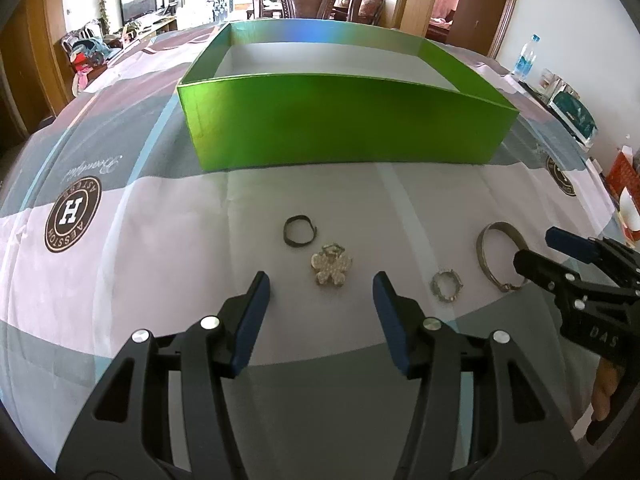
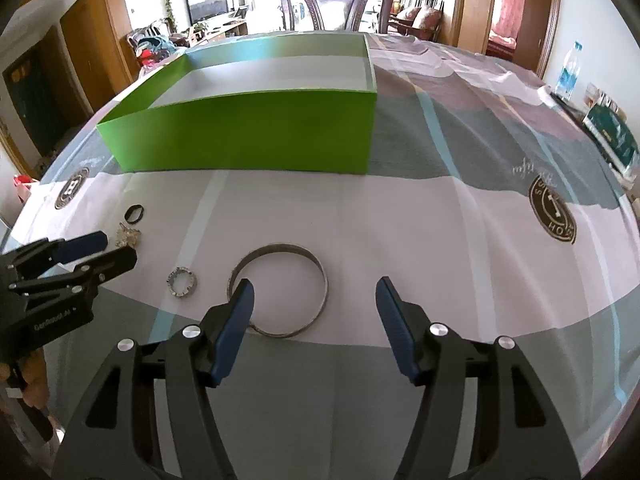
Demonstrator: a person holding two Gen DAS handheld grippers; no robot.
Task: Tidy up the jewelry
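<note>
both spread wide and empty: left gripper (image 1: 322, 286) just short of the flower brooch (image 1: 330, 269), right gripper (image 2: 316, 292) over the bangle (image 2: 320, 266), green box (image 1: 340, 124) beyond.

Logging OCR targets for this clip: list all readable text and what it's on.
"H", ringed by letters reading roughly "AESSTON": round brown logo on the tablecloth.
"DAS": right gripper body.
"GenRobot.AI": left gripper body, small, roughly read.
Cursive script on the cloth: unreadable.
Water bottle label: too blurred.
</note>
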